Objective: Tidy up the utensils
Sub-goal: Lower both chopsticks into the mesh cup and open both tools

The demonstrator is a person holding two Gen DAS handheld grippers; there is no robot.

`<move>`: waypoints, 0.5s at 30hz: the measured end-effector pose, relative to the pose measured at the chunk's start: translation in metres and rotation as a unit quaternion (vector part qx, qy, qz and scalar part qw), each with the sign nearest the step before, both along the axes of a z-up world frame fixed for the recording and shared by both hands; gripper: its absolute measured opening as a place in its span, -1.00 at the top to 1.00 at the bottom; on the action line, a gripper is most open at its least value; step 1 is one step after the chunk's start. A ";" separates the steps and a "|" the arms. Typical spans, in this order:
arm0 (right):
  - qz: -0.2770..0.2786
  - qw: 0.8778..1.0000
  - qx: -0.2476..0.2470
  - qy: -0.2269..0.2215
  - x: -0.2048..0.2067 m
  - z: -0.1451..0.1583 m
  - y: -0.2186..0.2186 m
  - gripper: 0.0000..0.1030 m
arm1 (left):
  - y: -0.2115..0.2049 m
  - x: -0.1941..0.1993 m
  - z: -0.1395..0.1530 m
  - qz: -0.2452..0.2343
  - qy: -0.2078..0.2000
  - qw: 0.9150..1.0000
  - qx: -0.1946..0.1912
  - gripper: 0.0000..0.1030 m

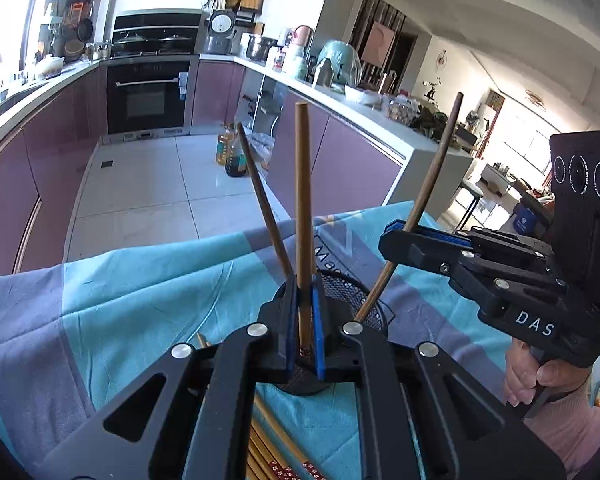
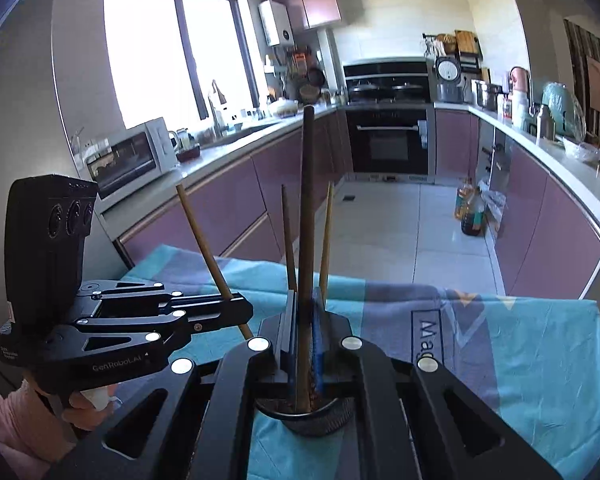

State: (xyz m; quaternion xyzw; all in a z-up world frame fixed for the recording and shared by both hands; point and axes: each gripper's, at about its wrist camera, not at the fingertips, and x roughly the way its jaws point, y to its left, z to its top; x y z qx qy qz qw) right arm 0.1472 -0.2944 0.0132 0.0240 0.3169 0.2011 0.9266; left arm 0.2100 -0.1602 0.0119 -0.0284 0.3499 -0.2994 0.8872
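Note:
My left gripper (image 1: 305, 286) is shut on an upright brown chopstick (image 1: 303, 200), whose patterned lower end sits at the mouth of a black mesh holder (image 1: 352, 292). My right gripper (image 1: 396, 234) comes in from the right, shut on a second chopstick (image 1: 432, 184) that slants down into the holder. A darker chopstick (image 1: 260, 200) leans left in it. In the right wrist view my right gripper (image 2: 305, 298) clamps its chopstick (image 2: 308, 220) over the holder (image 2: 332, 416). Two thinner chopsticks (image 2: 287, 240) stand beside it. My left gripper (image 2: 240, 312) holds its own stick (image 2: 204, 240) at the left.
A teal and grey cloth (image 1: 140, 300) covers the table. Several loose chopsticks (image 1: 268, 440) lie on it below my left gripper. The table's far edge drops to a tiled kitchen floor, where oil bottles (image 1: 232, 156) stand by the purple cabinets. A person's hand (image 1: 528, 380) grips the right handle.

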 end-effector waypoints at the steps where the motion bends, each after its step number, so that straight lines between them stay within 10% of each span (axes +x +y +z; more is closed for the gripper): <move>1: -0.001 1.000 0.000 0.004 0.002 -0.002 0.000 0.89 | -0.001 0.002 -0.003 -0.001 0.003 1.000 0.003 0.86; 15: -0.027 0.999 0.008 0.028 0.023 -0.020 0.000 0.76 | -0.004 0.033 -0.011 0.009 0.017 1.000 0.010 0.65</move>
